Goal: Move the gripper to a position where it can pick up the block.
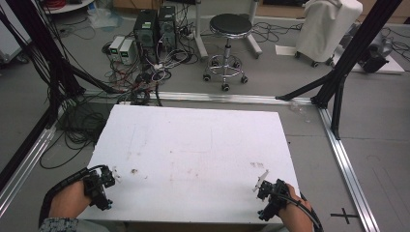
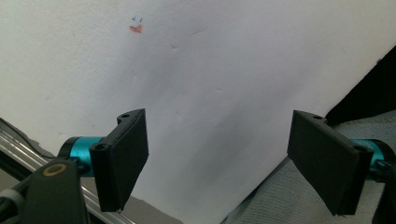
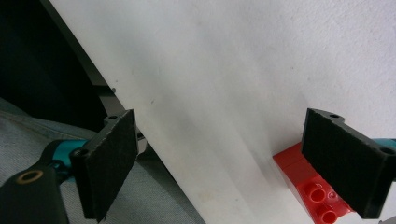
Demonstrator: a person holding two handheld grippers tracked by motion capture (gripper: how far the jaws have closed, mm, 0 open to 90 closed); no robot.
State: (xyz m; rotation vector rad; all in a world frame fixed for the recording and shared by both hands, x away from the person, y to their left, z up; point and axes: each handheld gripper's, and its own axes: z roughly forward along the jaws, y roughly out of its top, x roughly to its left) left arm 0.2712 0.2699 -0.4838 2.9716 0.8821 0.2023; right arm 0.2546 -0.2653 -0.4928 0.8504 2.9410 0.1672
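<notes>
White table (image 1: 193,145) top, scuffed, with faint brown stains near the middle and front. No containers on it.

Left gripper (image 1: 99,186) sits at the front-left corner of the table, held by the person's left hand (image 1: 67,198), cable looping back along the forearm. In the left gripper view the fingers (image 2: 123,156) are spread wide, released, nothing between them; bare white table beyond, with a small orange-and-blue mark (image 2: 136,26) on the surface further out. Table edge and grey fabric show at lower right of that view.

Right gripper (image 1: 270,193) is at the front-right corner, held by the right hand (image 1: 292,215). In the right gripper view its fingers (image 3: 109,163) are also spread wide apart, released, gripping nothing. A red building brick (image 3: 308,186) with round studs lies on the table just beside, partly behind, the right-hand finger in that view; can't tell whether it touches. Not between the fingers. In the high view only a small pale sliver (image 1: 261,179) shows just ahead of that gripper; can't tell what it is.

Room: grey floor, aluminium rail (image 1: 348,164) framing the table, black frame struts (image 1: 338,72). Beyond the table: a black round stool (image 1: 229,29) on castors, two computer towers (image 1: 154,26) with a cable tangle (image 1: 145,72), a white-covered unit (image 1: 326,29) on wheels. Black tape cross (image 1: 344,213) on the floor at right.
</notes>
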